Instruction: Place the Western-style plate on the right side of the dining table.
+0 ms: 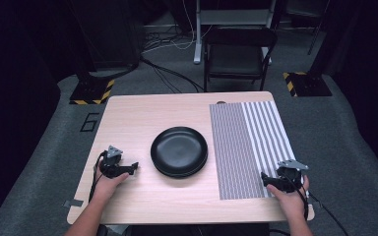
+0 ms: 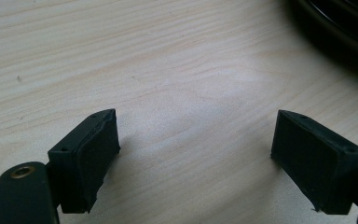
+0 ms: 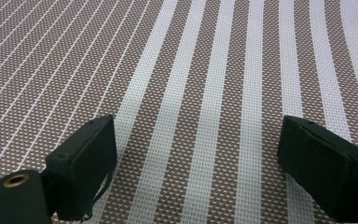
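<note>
A: Where is the plate (image 1: 179, 150) lying?
B: At the table (image 1: 142, 115) centre, with the striped mat (image 1: 248, 147) at its 3 o'clock.
A: And the grippers?
B: The left gripper (image 2: 196, 154) is resting released over bare wood; the right gripper (image 3: 198, 161) is resting released over the mat.

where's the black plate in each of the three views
High view: the black plate sits mid-table, between the left gripper and the striped mat.
Left gripper view: its dark rim cuts across the top right corner.
Right gripper view: not in it.
Shared landmark: the wooden table, which also runs under the jaws in the left gripper view.
</note>
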Action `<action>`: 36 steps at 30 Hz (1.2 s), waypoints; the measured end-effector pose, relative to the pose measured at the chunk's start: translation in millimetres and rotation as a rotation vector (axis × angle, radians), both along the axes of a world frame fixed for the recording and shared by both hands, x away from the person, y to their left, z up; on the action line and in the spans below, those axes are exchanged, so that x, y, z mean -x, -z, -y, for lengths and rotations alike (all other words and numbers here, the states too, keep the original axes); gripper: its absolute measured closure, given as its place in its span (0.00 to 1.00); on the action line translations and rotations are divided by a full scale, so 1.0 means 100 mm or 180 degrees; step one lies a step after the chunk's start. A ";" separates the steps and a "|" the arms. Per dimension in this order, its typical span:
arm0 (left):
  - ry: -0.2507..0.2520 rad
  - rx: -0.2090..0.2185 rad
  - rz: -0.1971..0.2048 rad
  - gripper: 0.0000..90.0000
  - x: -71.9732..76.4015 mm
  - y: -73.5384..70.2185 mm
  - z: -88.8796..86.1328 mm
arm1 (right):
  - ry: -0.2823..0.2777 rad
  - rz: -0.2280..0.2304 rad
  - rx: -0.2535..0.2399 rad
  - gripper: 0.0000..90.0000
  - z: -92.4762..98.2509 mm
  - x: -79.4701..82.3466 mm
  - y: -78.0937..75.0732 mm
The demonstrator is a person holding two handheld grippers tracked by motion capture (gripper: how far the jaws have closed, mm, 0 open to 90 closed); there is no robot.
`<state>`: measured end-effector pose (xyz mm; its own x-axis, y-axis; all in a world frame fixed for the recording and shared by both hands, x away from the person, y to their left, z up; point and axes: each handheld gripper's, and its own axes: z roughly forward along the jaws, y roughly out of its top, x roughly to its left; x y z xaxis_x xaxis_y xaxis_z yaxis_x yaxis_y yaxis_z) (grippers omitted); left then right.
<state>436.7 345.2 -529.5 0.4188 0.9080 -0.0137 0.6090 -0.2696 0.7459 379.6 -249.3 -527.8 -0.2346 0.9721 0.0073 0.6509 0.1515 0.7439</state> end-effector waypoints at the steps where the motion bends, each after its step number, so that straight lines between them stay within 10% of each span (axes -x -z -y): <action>1: 0.0000 0.0000 0.0000 0.17 0.00 0.00 0.00 | -0.0001 0.0000 0.0001 0.12 0.00 0.00 0.00; 26: -0.0066 0.0013 0.0048 0.26 0.02 -0.01 -0.02 | -0.0016 0.0013 0.0012 0.14 0.00 0.00 0.00; 36: -0.0132 0.0131 0.0034 0.52 0.05 -0.05 -0.07 | 0.0018 0.0094 -0.0018 0.40 -0.01 0.03 -0.02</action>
